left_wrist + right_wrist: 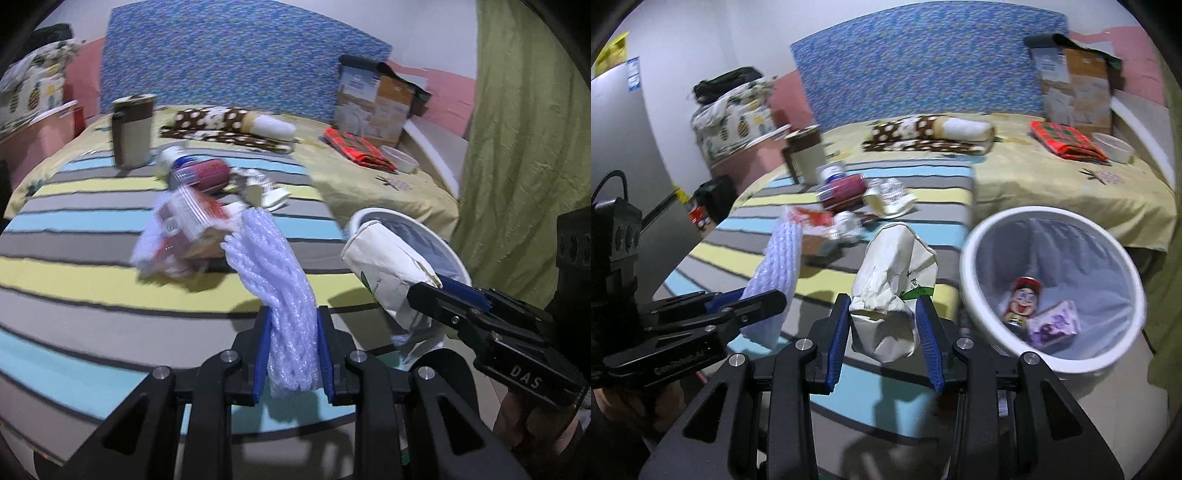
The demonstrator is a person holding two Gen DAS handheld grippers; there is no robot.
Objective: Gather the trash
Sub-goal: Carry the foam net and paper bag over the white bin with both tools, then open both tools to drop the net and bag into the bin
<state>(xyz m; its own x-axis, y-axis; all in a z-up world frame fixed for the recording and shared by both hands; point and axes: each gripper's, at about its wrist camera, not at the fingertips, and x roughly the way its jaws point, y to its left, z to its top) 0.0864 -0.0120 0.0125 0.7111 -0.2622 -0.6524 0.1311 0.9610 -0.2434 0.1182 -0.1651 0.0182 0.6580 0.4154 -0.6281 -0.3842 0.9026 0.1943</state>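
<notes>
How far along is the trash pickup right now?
Done: a can and a small purple packet lie in the white bin. In hand: the left gripper clamps white foam netting; the right gripper clamps a crumpled paper bag. Left: a red can, wrappers and a crushed cup on the striped mat.

We've got two matching black grippers, left gripper (293, 354) and right gripper (885, 347), with ribbed blue pads (260, 354), silver screws (225, 356) and white "DAS" lettering (526, 377) on the right one's side.
</notes>
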